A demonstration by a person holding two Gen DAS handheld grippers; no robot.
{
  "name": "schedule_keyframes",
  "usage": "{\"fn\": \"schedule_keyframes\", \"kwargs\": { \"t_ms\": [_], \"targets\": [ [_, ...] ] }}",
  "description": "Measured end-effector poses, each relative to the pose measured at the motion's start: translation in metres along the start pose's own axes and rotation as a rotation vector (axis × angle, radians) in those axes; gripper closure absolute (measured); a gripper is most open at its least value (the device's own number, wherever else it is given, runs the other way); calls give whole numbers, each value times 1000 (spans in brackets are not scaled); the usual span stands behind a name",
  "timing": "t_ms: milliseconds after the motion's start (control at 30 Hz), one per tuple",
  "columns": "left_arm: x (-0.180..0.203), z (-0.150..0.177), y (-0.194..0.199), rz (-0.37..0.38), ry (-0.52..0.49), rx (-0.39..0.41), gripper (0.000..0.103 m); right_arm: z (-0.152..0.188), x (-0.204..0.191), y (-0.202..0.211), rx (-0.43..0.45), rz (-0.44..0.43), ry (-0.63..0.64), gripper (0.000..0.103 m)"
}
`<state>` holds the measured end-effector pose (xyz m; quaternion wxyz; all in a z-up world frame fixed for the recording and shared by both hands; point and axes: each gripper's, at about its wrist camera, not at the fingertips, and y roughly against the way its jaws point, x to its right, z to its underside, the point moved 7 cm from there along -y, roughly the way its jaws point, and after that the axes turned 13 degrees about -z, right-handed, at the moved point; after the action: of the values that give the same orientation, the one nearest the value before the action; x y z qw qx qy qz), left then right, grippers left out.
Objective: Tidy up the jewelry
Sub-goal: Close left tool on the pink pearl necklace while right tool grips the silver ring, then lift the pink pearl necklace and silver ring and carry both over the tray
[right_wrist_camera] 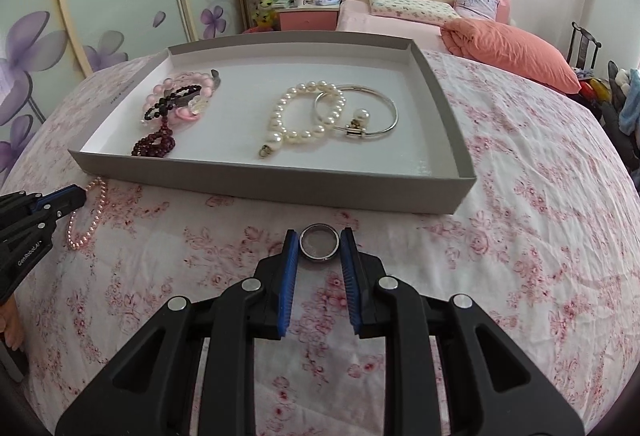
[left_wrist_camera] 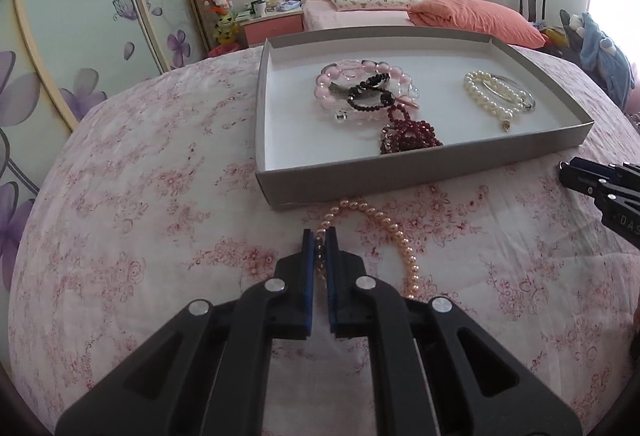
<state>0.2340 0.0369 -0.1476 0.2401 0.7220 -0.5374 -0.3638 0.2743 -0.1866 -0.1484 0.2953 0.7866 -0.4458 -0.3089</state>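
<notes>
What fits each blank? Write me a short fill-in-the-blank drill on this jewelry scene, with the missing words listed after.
1. The left gripper is shut on the pink pearl ____.
2. The right gripper holds a metal ____.
3. The white pearl bracelet lies inside the grey ____.
4. The pink pearl strand lies ____ the tray, on the floral bedspread.

Missing words: necklace; ring; tray; outside

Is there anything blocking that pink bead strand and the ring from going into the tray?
Only the tray's near wall, which both must be lifted over. The strand sits in the left gripper, the ring in the right gripper.
</notes>
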Motion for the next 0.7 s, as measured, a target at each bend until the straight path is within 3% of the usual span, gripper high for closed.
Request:
{"fn": "schedule_keyframes", "kwargs": {
  "t_ms": [700],
  "targets": [
    [2,-2,-2,25,27,-7,96,-1,-1,-2,0,-2,-1,80]
  ]
}}
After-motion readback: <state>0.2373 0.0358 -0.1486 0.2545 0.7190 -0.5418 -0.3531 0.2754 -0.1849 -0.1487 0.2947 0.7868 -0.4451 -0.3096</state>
